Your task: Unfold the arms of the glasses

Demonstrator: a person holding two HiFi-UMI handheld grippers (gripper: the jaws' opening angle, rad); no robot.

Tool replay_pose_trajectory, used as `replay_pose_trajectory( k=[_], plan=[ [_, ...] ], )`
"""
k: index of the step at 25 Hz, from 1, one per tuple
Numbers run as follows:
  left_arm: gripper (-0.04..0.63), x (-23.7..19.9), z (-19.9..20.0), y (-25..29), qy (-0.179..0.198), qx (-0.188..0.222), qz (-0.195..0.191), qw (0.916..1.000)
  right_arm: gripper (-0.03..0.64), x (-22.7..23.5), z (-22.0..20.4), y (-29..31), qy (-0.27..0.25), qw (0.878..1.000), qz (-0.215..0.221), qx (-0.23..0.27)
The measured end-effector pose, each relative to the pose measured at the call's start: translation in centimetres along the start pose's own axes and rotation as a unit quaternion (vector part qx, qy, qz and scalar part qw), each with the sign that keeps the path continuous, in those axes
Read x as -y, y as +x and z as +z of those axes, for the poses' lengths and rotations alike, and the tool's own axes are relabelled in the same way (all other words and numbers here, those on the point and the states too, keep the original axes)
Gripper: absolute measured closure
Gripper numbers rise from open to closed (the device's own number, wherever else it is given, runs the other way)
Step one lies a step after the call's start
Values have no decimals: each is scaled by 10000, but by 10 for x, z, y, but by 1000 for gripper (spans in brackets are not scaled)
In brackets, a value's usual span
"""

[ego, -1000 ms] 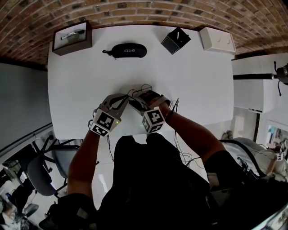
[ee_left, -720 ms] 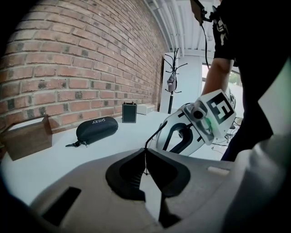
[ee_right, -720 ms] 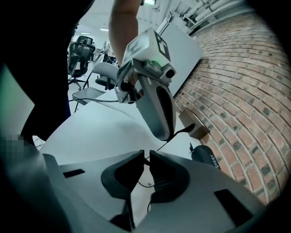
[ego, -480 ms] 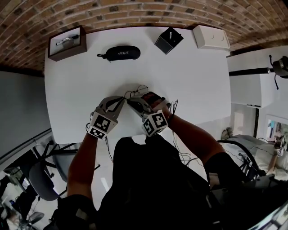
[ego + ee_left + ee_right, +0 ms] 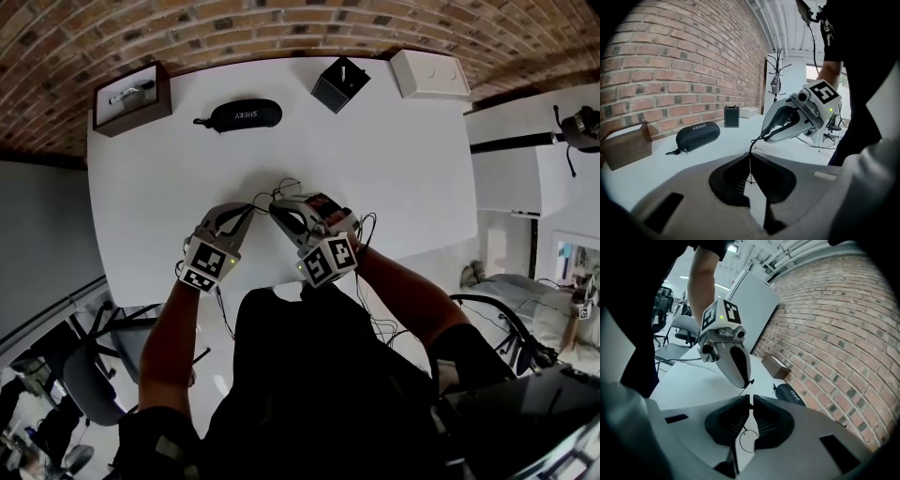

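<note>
– Right gripper (image 5: 275, 208) rose and rolled since the earlier frame; its jaws have just been closing, now clenched on the thin black wire-rimmed glasses (image 5: 746, 441).
– Left?
– I see the left gripper (image 5: 750, 158) clamped on them too. Glasses sit nearer me than the black oval zip case (image 5: 242, 114), well apart, above the white table (image 5: 394, 150).

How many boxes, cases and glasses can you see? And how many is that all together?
boxes: 3, a brown box, a black box and a white box
case: 1
glasses: 1 (what lies in the brown box is too small to tell)
total: 5
</note>
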State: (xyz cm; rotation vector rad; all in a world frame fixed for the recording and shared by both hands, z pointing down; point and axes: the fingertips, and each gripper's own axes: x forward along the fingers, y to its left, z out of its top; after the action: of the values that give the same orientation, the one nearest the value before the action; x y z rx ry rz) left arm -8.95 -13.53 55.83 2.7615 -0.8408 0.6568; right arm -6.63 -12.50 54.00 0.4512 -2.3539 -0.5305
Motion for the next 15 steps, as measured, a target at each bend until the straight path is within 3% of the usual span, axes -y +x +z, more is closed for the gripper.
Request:
replay_pose_trajectory(
  k=[7, 15],
  plan=[
    [578, 3, 3, 3, 239, -88, -41, 9997, 594, 35, -7, -21, 1045, 9934, -465, 79],
    [578, 7, 2, 10, 432, -211, -64, 9988, 598, 65, -22, -40, 2312, 9685, -897, 207]
  ],
)
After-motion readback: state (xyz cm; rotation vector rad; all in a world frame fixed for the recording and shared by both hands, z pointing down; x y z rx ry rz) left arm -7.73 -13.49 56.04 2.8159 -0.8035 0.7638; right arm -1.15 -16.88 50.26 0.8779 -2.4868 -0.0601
